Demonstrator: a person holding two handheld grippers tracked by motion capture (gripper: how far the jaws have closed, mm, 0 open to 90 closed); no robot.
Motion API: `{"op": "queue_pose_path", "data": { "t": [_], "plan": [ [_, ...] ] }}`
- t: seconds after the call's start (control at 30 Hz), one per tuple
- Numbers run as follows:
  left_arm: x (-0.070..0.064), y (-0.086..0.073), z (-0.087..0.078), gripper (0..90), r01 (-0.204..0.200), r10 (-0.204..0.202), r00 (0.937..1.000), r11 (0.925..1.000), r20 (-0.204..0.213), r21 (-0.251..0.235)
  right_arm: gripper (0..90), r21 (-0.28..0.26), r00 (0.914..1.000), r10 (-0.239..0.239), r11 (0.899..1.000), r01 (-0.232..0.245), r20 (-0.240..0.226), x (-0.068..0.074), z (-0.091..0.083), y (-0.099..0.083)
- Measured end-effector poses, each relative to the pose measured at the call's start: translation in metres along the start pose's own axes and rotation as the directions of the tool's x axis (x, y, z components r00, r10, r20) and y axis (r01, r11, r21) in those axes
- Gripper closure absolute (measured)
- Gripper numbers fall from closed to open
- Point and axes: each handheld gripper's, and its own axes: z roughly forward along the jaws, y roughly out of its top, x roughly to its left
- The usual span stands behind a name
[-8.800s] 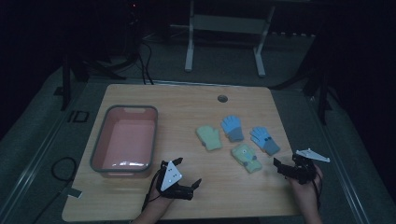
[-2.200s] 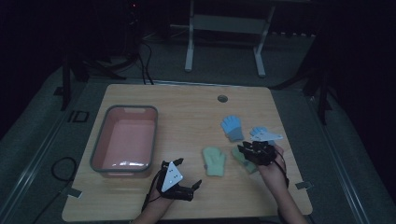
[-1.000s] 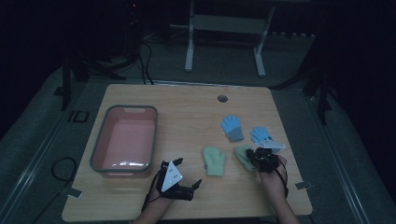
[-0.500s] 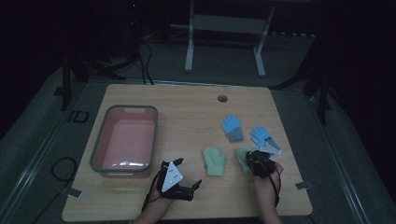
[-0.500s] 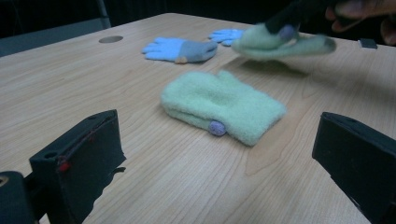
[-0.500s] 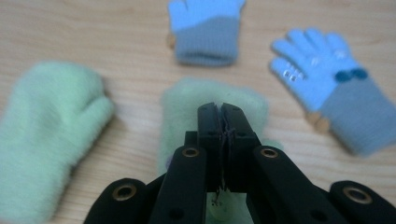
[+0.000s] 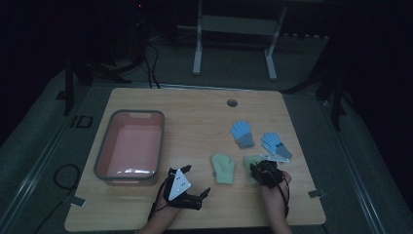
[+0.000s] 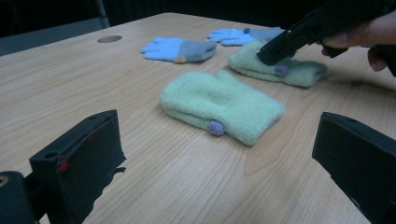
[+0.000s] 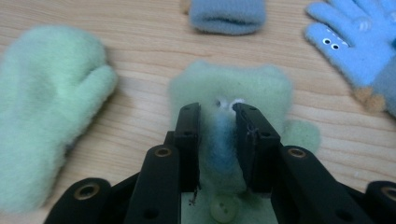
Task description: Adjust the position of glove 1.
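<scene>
Lettering "ID" [image 7: 81,121] beside pink bin [image 7: 104,146]

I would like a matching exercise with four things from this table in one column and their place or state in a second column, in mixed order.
1. right gripper
2. left gripper
3. pink tub
4. free green mitten

A. stands at the table's left side
B. open, resting near the front edge
C. lies flat between the two grippers
D. shut on the other green mitten

Pairs: 1-D, 2-B, 3-A, 4-C
</scene>
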Motion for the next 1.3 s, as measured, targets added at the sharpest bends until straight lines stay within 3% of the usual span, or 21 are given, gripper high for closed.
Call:
{"op": "queue_pose_path", "data": {
  "t": [0.13,0.3,0.5,0.57,0.63,0.8,0.9,1.03,1.07,1.13,1.3],
  "plan": [
    [0.0,0.0,0.0,1.9,0.0,0.0,1.0,1.0,0.001,0.0,66.6,-0.003,0.9981,-0.027,1.0,0.027,-0.055,-0.006,-0.006,0.005],
    [0.0,0.0,0.0,1.9,0.001,-0.001,1.0,1.0,0.0,0.0,64.5,-0.026,0.9924,-0.089,0.996,0.087,-0.085,-0.017,-0.015,0.013],
    [0.0,0.0,0.0,1.9,0.004,-0.004,1.0,1.0,-0.003,-0.001,64.1,-0.029,0.9782,-0.155,0.988,0.152,-0.139,-0.032,-0.019,0.018],
    [0.0,0.0,0.0,1.9,0.007,-0.007,1.0,1.0,-0.003,-0.001,63.9,-0.033,0.9688,-0.179,0.984,0.176,-0.171,-0.037,-0.02,0.019],
    [0.001,0.0,0.0,1.9,0.011,-0.011,0.9999,0.9999,-0.002,-0.002,63.9,-0.029,0.9654,-0.197,0.98,0.194,-0.171,-0.041,-0.021,0.019],
    [0.001,0.0,0.0,1.9,0.014,-0.014,0.9999,0.9999,-0.003,-0.002,64.0,-0.059,0.9355,-0.264,0.964,0.258,-0.234,-0.048,-0.023,0.021],
    [0.001,0.0,0.0,1.9,0.014,-0.014,0.9999,0.9999,-0.004,-0.001,64.0,-0.087,0.9164,-0.31,0.951,0.297,-0.254,-0.049,-0.023,0.019],
    [0.001,0.0,0.0,1.9,0.012,-0.012,0.9999,0.9999,-0.008,-0.006,64.0,-0.086,0.8914,-0.361,0.932,0.351,-0.274,-0.047,-0.019,0.016],
    [0.001,0.0,0.0,1.9,0.011,-0.011,0.9999,0.9999,-0.008,-0.005,64.0,-0.085,0.8892,-0.364,0.931,0.355,-0.277,-0.047,-0.018,0.015],
    [0.0,0.0,0.0,1.9,0.01,-0.01,0.9999,0.9999,-0.008,-0.005,64.0,-0.082,0.8935,-0.35,0.936,0.342,-0.281,-0.048,-0.016,0.013],
    [0.0,0.0,0.0,1.9,0.008,-0.008,0.9999,1.0,-0.006,-0.005,63.2,-0.058,0.915,-0.31,0.95,0.306,-0.258,-0.046,-0.008,0.003]
  ]
}}
